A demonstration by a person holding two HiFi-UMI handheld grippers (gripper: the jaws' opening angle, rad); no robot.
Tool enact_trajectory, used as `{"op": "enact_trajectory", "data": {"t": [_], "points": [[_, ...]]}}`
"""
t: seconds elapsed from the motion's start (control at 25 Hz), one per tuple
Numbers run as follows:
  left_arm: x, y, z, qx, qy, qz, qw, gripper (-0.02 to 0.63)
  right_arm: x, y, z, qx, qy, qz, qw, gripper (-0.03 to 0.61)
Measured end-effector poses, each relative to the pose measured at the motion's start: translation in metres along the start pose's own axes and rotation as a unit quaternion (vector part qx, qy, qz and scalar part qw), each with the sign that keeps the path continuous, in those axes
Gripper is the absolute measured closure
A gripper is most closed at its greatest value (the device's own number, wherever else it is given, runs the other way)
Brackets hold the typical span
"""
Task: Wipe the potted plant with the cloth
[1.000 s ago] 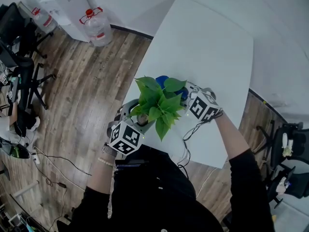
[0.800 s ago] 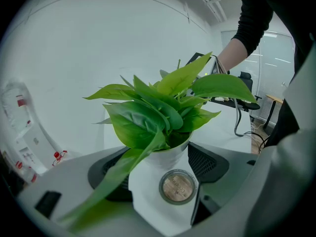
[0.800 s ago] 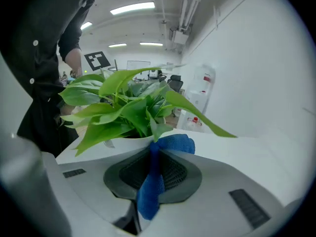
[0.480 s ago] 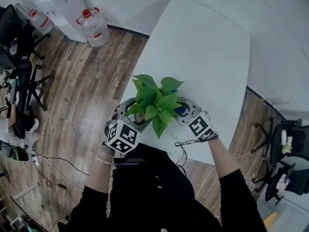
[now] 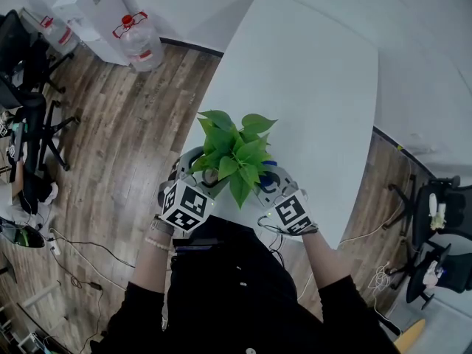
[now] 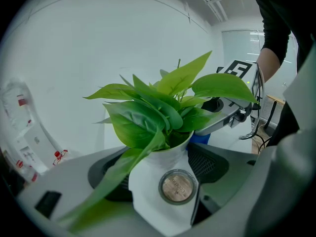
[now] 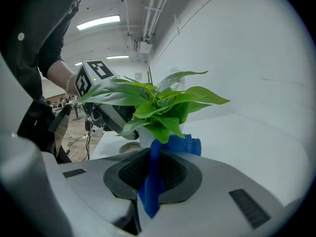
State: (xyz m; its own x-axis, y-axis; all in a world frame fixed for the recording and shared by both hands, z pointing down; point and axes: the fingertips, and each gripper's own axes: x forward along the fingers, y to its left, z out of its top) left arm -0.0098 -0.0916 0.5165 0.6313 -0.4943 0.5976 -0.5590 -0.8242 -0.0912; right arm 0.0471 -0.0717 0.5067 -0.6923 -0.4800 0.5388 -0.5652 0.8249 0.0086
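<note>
A potted plant [image 5: 234, 150] with broad green leaves stands in a white pot [image 6: 165, 191] near the front edge of the white table [image 5: 310, 72]. My left gripper [image 5: 198, 183] is shut on the white pot from the left; a round cork-coloured badge [image 6: 177, 186] on the pot faces the left gripper view. My right gripper [image 5: 269, 185] sits close to the plant's right side, shut on a blue cloth [image 7: 158, 169] that stands pinched between its jaws, just under the leaves [image 7: 158, 107]. A bit of blue cloth [image 5: 268, 178] shows beside the foliage in the head view.
The table's front edge lies under both grippers, with wooden floor [image 5: 125, 139] to the left. A water bottle [image 5: 133, 39] and white boxes [image 5: 81, 2] stand on the floor at the far left. Office chairs [image 5: 29, 94] stand at the left, another chair [image 5: 439, 220] at the right.
My right gripper with the blue cloth has drawn back toward me, down the plant's right side. The left gripper and pot have barely moved.
</note>
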Motion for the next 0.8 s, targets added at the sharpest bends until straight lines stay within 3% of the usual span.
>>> {"op": "enact_trajectory", "data": {"t": [0.32,0.6,0.8], "points": [[0.001,-0.001,0.0,-0.004,-0.003,0.003,1.0,0.249,0.002,0.028,0.003,0.042,0.002,-0.026,0.999,0.503],[0.001,-0.004,0.004,-0.005,0.006,0.008,0.9999,0.249,-0.004,0.021,0.005,0.098,0.0,-0.07,0.993,0.503],[-0.003,-0.009,0.007,-0.028,-0.006,0.011,0.9995,0.249,-0.01,0.008,0.002,0.14,-0.002,-0.098,0.985,0.503]]}}
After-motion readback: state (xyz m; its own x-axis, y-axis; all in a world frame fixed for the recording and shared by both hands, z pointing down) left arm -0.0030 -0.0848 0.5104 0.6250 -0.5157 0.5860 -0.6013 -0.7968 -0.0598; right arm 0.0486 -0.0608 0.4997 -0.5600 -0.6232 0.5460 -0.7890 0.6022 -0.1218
